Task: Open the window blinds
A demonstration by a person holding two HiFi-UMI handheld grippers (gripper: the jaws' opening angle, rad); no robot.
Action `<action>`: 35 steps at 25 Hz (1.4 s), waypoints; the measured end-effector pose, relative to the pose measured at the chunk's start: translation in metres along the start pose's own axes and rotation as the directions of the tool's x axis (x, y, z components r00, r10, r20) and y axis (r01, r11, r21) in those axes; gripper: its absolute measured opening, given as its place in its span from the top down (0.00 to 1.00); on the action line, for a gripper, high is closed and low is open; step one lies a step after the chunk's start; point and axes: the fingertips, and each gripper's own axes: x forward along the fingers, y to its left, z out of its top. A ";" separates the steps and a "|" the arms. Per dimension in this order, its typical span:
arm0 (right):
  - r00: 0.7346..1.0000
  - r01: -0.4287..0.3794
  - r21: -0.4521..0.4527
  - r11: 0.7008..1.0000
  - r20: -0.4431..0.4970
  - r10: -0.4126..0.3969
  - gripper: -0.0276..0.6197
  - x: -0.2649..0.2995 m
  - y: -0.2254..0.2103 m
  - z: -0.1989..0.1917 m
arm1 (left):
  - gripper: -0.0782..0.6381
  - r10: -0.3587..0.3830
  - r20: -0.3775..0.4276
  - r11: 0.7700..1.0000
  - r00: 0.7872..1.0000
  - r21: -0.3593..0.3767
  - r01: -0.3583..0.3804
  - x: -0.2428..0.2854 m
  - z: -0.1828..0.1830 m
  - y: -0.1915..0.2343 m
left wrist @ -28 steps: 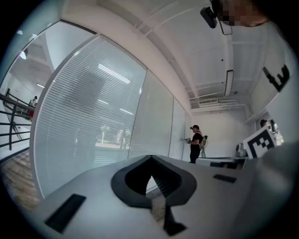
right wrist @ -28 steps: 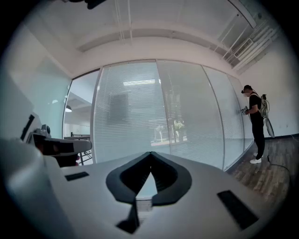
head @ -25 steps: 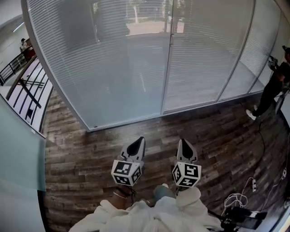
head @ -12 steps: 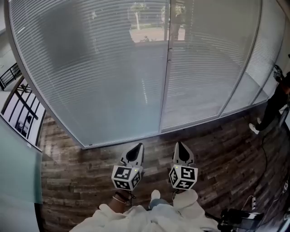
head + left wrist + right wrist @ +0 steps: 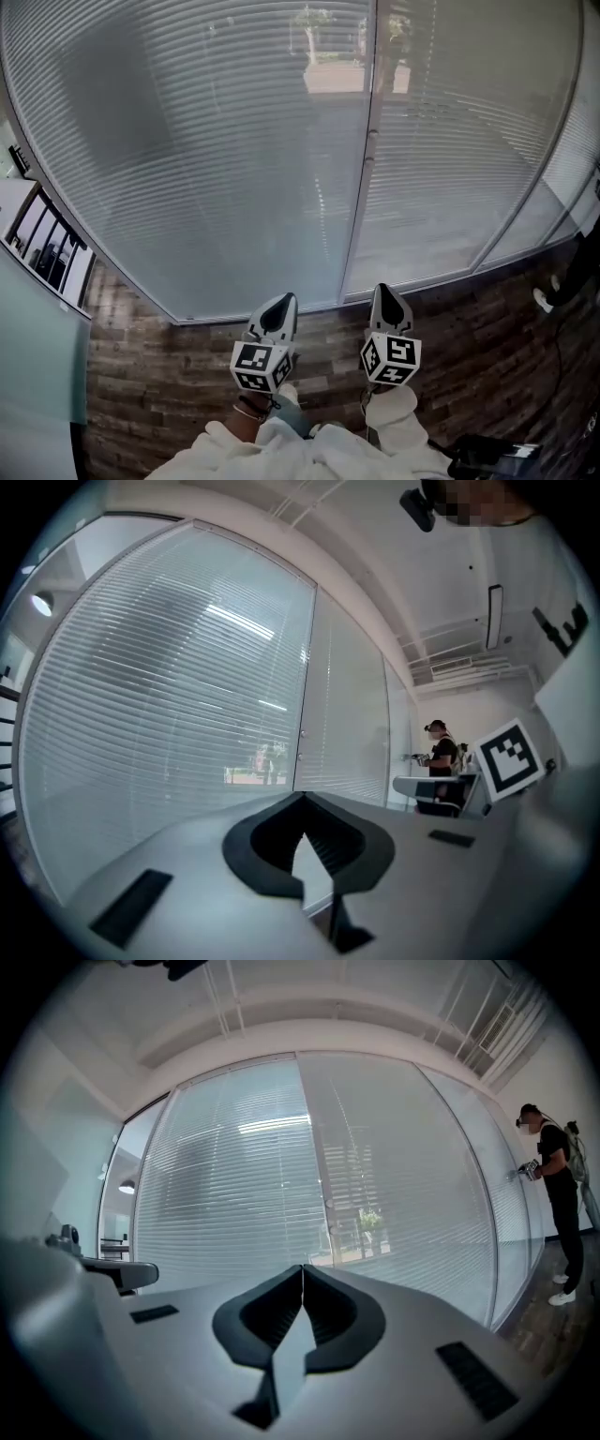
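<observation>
White horizontal blinds hang behind tall glass panels and fill the upper part of the head view. Their slats are tilted nearly closed, with a small gap showing trees outside. A vertical frame post splits the panels. My left gripper and right gripper point level at the glass, side by side, a short way from its bottom rail. Both are shut with nothing between the jaws. The blinds fill the left gripper view, and the blinds fill the right gripper view too.
Dark wood-plank floor runs up to the glass wall. A person in dark clothes stands by the glass at the right. A black railing shows past the wall's left end. Dark gear lies on the floor at bottom right.
Both grippers and I have come closer to the glass wall; the blinds now fill more of the view. The person at the right has slid almost out of the head view.
</observation>
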 end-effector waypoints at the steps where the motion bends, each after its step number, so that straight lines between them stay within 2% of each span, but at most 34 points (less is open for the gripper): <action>1: 1.000 -0.001 0.002 1.000 0.002 0.001 0.94 0.015 -0.002 0.000 | 0.89 -0.004 0.002 1.000 1.000 -0.001 0.004 0.016 0.002 0.006; 8: 0.999 0.023 0.006 1.000 -0.025 -0.022 0.94 0.133 -0.016 -0.007 | 0.89 -0.052 -0.006 0.999 0.999 -0.005 0.052 0.132 0.010 0.060; 13: 0.998 0.064 -0.003 0.998 0.018 -0.064 0.94 0.218 -0.032 0.027 | 0.89 -0.106 0.029 0.993 0.994 0.060 0.104 0.216 0.057 0.098; 16: 0.997 0.066 0.009 0.998 0.031 -0.067 0.94 0.251 -0.037 0.034 | 0.89 -0.101 0.043 0.993 0.994 0.060 0.098 0.252 0.078 0.114; 19: 0.999 0.048 0.000 0.999 0.021 -0.048 0.94 0.277 -0.045 0.031 | 0.89 -0.078 0.026 0.996 0.997 0.039 0.077 0.274 0.068 0.124; 22: 0.998 0.035 -0.025 0.999 0.046 -0.034 0.94 0.301 -0.060 0.050 | 0.89 -0.043 0.005 0.999 0.999 0.014 0.043 0.291 0.057 0.132; 24: 0.997 0.025 -0.067 0.997 0.071 -0.021 0.93 0.315 -0.068 0.070 | 0.89 -0.032 0.017 0.999 0.999 0.013 0.032 0.300 0.060 0.130; 26: 0.997 0.010 -0.114 0.993 0.077 -0.001 0.81 0.333 -0.077 0.087 | 0.89 -0.029 0.038 0.999 0.999 0.024 0.028 0.308 0.069 0.126; 28: 0.998 -0.012 -0.179 0.984 0.059 0.023 0.77 0.351 -0.082 0.105 | 0.89 -0.031 0.056 0.999 0.998 0.027 0.030 0.315 0.076 0.121; 30: 0.999 -0.007 -0.298 0.954 0.049 0.023 0.77 0.365 -0.085 0.122 | 0.89 -0.038 0.060 0.999 0.997 0.022 0.037 0.320 0.078 0.115; 32: 0.999 -0.002 -0.414 0.910 0.035 0.018 0.77 0.377 -0.086 0.136 | 0.89 -0.046 0.050 0.999 0.998 0.020 0.045 0.323 0.075 0.110; 35: 0.997 -0.071 -0.491 0.869 -0.046 0.055 0.76 0.390 -0.081 0.134 | 0.89 -0.050 0.042 0.999 0.998 0.017 0.050 0.323 0.069 0.109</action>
